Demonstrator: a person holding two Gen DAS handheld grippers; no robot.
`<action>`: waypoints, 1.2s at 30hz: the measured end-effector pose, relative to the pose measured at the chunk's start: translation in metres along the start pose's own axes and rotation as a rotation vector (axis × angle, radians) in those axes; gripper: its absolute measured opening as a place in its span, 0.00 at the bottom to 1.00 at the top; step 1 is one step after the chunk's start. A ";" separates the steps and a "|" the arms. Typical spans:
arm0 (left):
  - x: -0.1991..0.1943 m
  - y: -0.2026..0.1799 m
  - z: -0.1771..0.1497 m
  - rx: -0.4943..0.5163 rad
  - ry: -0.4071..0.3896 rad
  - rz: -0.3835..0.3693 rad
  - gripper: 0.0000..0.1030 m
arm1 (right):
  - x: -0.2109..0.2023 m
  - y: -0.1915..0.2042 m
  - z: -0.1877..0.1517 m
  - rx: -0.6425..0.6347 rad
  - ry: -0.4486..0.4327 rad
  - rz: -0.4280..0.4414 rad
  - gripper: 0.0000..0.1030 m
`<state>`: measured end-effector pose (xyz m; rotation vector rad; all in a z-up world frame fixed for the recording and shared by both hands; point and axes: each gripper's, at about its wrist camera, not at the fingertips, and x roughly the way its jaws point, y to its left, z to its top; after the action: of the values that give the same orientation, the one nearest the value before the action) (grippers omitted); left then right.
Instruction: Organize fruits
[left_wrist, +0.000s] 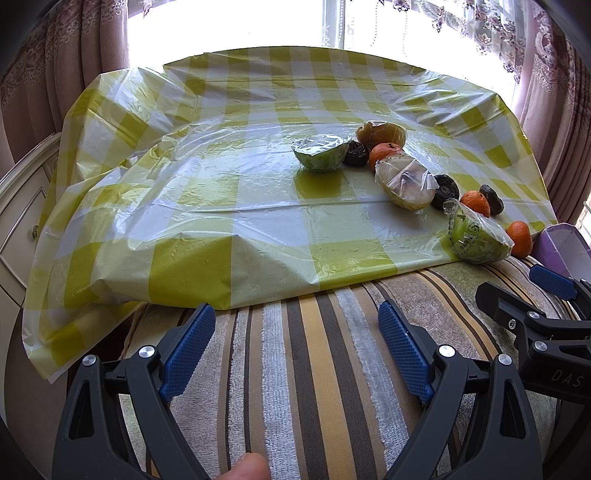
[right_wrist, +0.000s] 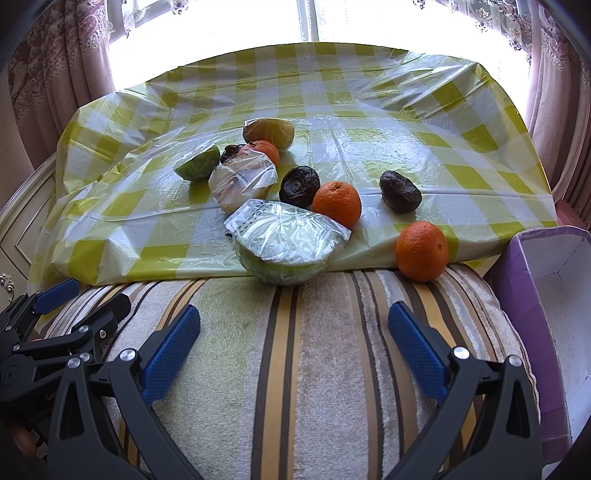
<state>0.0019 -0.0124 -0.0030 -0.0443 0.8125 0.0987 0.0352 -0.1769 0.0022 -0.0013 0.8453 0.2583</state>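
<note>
Fruits lie on a yellow-checked plastic cloth (right_wrist: 369, 122). A plastic-wrapped green half fruit (right_wrist: 284, 247) sits at the cloth's near edge, with an orange (right_wrist: 422, 251) to its right on the striped towel. Behind are another orange (right_wrist: 337, 204), two dark wrinkled fruits (right_wrist: 299, 185) (right_wrist: 400, 191), a wrapped pale fruit (right_wrist: 242, 181), a green half (right_wrist: 197, 162), a third orange (right_wrist: 267, 149) and a yellow-brown wrapped fruit (right_wrist: 268, 132). My right gripper (right_wrist: 293, 338) is open and empty, short of the wrapped green half. My left gripper (left_wrist: 297, 334) is open and empty over the towel, left of the fruits (left_wrist: 406, 181).
A purple open box (right_wrist: 546, 295) stands at the right edge of the right wrist view. A striped towel (right_wrist: 288, 369) covers the near surface. A cream cabinet (left_wrist: 18, 206) is at the left. Curtains and a bright window lie behind.
</note>
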 end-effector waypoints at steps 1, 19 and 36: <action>0.000 0.000 0.000 0.000 0.000 0.000 0.85 | 0.000 0.000 0.000 0.000 0.000 0.000 0.99; 0.000 0.000 0.000 -0.001 0.000 -0.002 0.85 | 0.000 0.002 -0.002 -0.001 0.010 0.000 0.99; -0.020 -0.014 0.006 0.056 -0.075 0.000 0.84 | -0.044 -0.015 -0.005 -0.109 0.018 0.135 0.99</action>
<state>-0.0059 -0.0277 0.0151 0.0118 0.7402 0.0768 0.0064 -0.2019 0.0300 -0.0487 0.8494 0.4313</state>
